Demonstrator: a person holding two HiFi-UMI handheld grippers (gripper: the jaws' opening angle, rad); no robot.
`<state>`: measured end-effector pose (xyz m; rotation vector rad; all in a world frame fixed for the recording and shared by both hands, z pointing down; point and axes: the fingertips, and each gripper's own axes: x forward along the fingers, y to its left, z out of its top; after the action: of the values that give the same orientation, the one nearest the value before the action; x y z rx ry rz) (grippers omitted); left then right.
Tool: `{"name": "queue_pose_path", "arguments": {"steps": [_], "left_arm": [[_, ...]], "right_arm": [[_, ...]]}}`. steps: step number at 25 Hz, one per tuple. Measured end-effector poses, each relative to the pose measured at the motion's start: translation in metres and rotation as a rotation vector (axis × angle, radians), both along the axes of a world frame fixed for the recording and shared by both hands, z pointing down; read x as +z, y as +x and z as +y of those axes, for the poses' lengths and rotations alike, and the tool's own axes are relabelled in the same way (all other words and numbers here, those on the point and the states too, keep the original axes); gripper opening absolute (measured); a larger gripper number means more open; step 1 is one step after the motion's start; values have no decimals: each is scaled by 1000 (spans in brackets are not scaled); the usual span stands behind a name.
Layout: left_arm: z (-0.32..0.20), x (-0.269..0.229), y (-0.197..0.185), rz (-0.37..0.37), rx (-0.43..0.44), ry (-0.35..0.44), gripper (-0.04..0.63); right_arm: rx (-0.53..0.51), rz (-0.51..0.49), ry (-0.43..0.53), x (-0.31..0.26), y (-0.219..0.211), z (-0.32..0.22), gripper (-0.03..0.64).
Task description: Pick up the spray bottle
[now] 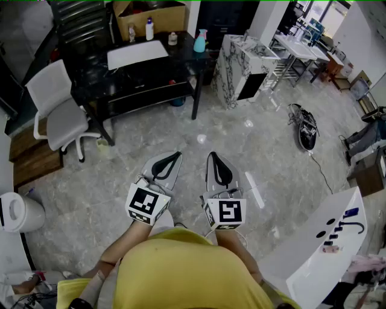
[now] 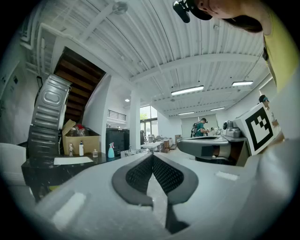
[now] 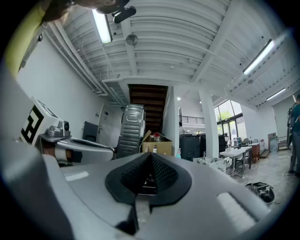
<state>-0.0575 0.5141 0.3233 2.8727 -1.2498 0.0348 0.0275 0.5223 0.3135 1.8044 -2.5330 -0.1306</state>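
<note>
The teal spray bottle (image 1: 200, 41) with a pink top stands at the right end of a black table (image 1: 139, 72), far ahead of me. In the left gripper view the spray bottle (image 2: 111, 151) is small and distant, left of the jaw tips. In the right gripper view only a sliver of the spray bottle (image 3: 178, 153) shows past the jaws. My left gripper (image 1: 175, 155) and right gripper (image 1: 211, 154) are held side by side, level, well short of the table. Both are shut with nothing between the pads.
On the table lie a white sheet (image 1: 137, 53), a white bottle (image 1: 149, 28) and a small jar (image 1: 173, 38), with a cardboard box (image 1: 151, 15) behind. A white chair (image 1: 55, 108) stands left, a marble-patterned cabinet (image 1: 241, 69) right, a black bag (image 1: 304, 128) on the floor.
</note>
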Motion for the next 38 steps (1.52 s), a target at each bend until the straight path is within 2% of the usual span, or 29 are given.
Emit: {"name": "queue_pose_path", "arguments": {"steps": [3,6,11,15,17,26,31,34,38], "left_arm": [[-20,2,-3,-1,-15,34,3],[-45,6,-2,17,-8,33,3],[-109,13,-5,34,27,11,3],[-172,13,-7,26,63,33,3],[-208,10,-9,18,78,51,3],[-342,14,-20,42,140,35,3],[-387,23,-19,45,169,21,3],[-403,24,-16,48,176,15,3],[-420,26,-17,54,178,0,3]], "right_arm": [[-6,-48,20,2,1,-16,0],[-25,-89,33,2,-1,-39,0],[-16,-41,46,2,-10,-100,2],[-7,-21,49,3,-16,-160,2],[5,-20,42,5,-20,-193,2],[67,-26,25,11,-33,-317,22],[92,-49,10,12,-37,-360,49],[110,-46,-15,19,-32,-377,65],[103,-42,-3,22,-32,-397,80]]}}
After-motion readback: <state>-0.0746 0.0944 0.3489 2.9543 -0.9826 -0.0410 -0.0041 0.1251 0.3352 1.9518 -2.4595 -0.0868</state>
